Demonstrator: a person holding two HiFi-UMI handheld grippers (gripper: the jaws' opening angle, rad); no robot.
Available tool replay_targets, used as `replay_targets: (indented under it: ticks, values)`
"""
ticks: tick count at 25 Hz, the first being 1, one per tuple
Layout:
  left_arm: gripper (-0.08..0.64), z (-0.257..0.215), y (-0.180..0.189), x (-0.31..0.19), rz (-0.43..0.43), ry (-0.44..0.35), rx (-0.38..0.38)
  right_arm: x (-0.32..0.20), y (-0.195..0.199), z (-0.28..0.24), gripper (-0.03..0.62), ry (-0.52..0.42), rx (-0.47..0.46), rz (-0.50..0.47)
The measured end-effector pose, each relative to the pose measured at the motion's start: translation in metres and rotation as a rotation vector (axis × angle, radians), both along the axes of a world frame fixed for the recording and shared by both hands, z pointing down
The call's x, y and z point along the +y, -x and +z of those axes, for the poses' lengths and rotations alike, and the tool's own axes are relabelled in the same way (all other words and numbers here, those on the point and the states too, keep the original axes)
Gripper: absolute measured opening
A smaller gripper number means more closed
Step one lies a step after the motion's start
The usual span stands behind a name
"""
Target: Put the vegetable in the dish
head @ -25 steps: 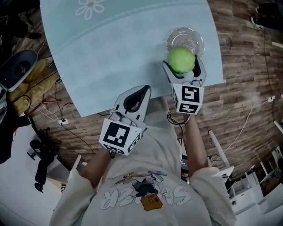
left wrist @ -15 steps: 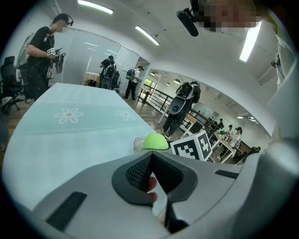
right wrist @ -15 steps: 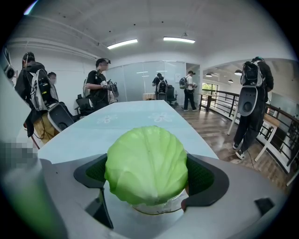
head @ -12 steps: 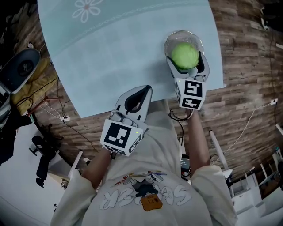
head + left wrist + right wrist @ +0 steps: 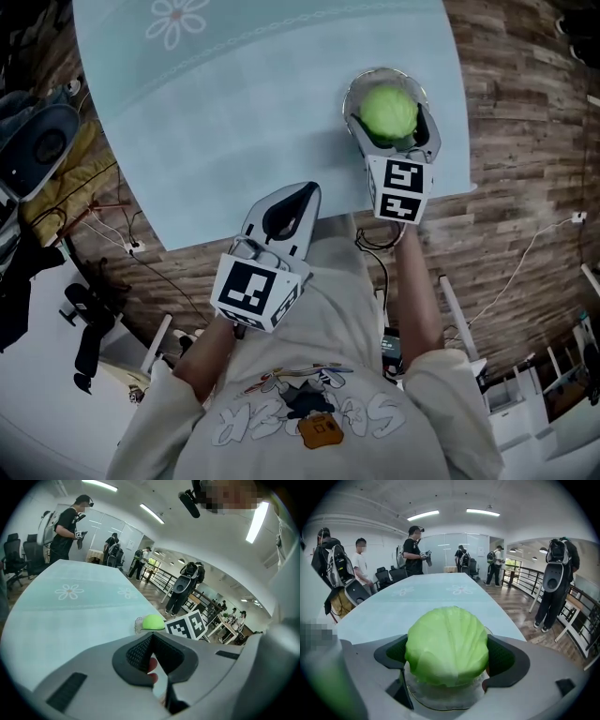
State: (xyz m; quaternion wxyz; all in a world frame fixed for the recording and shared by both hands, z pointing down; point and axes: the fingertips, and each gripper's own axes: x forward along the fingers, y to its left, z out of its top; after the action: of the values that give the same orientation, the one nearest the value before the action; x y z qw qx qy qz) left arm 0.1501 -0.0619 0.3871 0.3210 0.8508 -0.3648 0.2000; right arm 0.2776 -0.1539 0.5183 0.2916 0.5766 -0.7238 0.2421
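A round green cabbage sits between the jaws of my right gripper, which is shut on it. It hangs directly over a clear glass dish near the table's right front corner. In the right gripper view the cabbage fills the gap between the jaws, with the dish just below it; whether they touch I cannot tell. My left gripper is shut and holds nothing, at the table's front edge, left of the dish. Its view shows the cabbage far off to the right.
A light blue tablecloth with a flower print covers the table. Wooden floor lies to the right, and bags and cables lie to the left. Several people stand beyond the table's far end.
My right gripper has carried the cabbage away from me, from just short of the dish to right over it. The left gripper has stayed in place.
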Motion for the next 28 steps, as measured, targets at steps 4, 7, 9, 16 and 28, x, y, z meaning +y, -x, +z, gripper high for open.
replay_targets:
  ticks: [4,7,9,16,28]
  values:
    - [0.002,-0.002,-0.001,0.001,0.003,-0.004,0.002,0.002,-0.001,0.005,0.512,0.009,0.015,-0.012]
    - [0.002,-0.001,0.003,0.0,-0.004,-0.001,-0.001,0.002,0.002,0.007,0.512,0.02,0.021,-0.015]
    - [0.002,0.0,0.005,-0.001,-0.008,0.001,-0.004,0.001,0.003,0.007,0.512,0.023,0.025,-0.019]
    - [0.002,0.0,0.007,-0.002,-0.008,-0.003,-0.005,0.001,0.003,0.013,0.512,0.031,0.069,-0.026]
    - [0.002,-0.002,0.017,0.001,-0.015,-0.006,0.0,0.001,0.004,0.016,0.512,0.04,0.121,-0.018]
